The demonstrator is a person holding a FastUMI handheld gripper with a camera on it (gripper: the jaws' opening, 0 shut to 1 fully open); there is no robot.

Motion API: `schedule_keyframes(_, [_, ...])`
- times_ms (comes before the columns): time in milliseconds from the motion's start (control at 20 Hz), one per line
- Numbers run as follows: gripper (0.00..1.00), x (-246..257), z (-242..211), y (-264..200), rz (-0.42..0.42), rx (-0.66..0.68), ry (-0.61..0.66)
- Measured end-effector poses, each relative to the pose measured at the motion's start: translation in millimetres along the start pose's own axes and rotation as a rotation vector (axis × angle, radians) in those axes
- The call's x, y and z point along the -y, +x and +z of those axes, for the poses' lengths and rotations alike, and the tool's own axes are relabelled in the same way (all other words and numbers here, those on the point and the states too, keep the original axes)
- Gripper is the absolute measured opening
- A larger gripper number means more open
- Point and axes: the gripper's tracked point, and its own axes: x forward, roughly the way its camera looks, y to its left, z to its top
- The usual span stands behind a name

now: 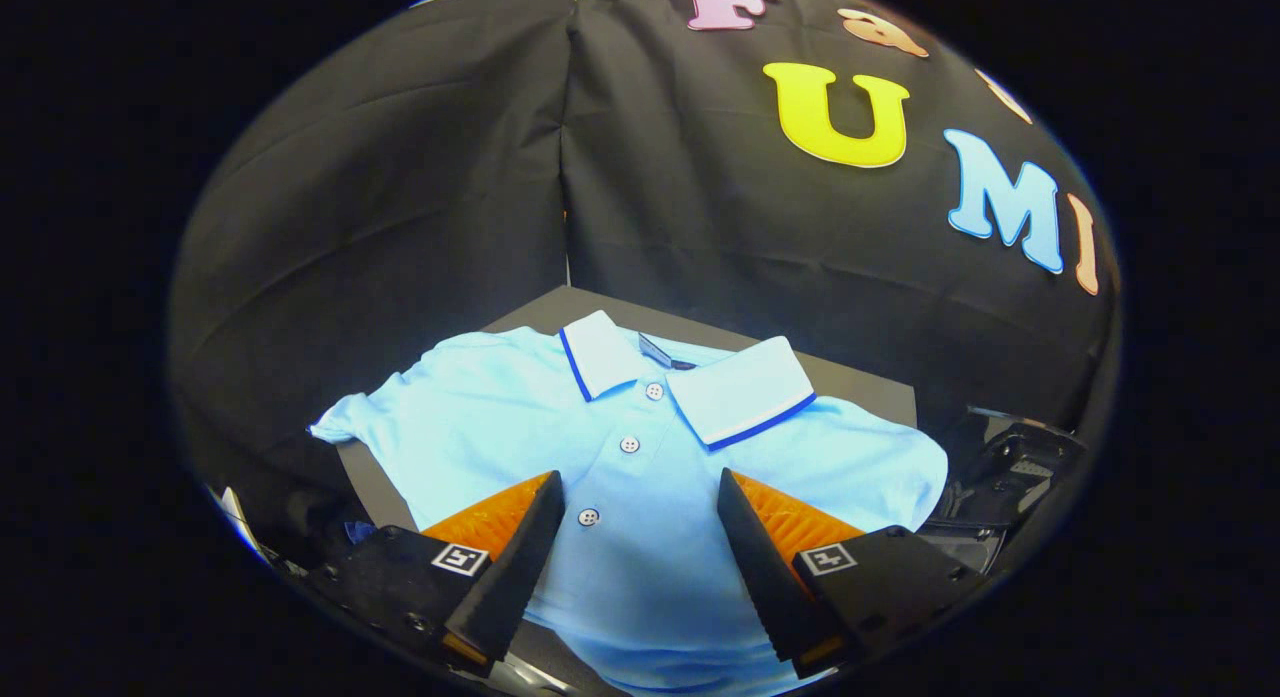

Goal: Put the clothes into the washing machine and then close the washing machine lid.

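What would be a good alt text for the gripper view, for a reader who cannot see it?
A light blue polo shirt lies spread flat on a grey table, collar away from the camera. The tool hangs open above it, its fingers either side of the button placket.

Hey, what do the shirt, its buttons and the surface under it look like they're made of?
Shirt: soft knit cotton-like fabric, matte light blue, with a white collar edged in dark blue.
Buttons: probably plastic, pale with small holes.
Table: smooth, matte grey, maybe laminate.
The open tool hovers over the shirt front.
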Motion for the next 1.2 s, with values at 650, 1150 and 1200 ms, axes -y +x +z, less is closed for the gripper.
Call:
schedule_keyframes(650, [0.06, -11, 2, -5, 0.055, 0.010, 0.011])
schedule_keyframes(1150, [0.06, 4, 43, -58, 0.104, 0.217, 0.130])
schedule_keyframes(1200, [0.05, 10, 47, -64, 0.098, 0.236, 0.128])
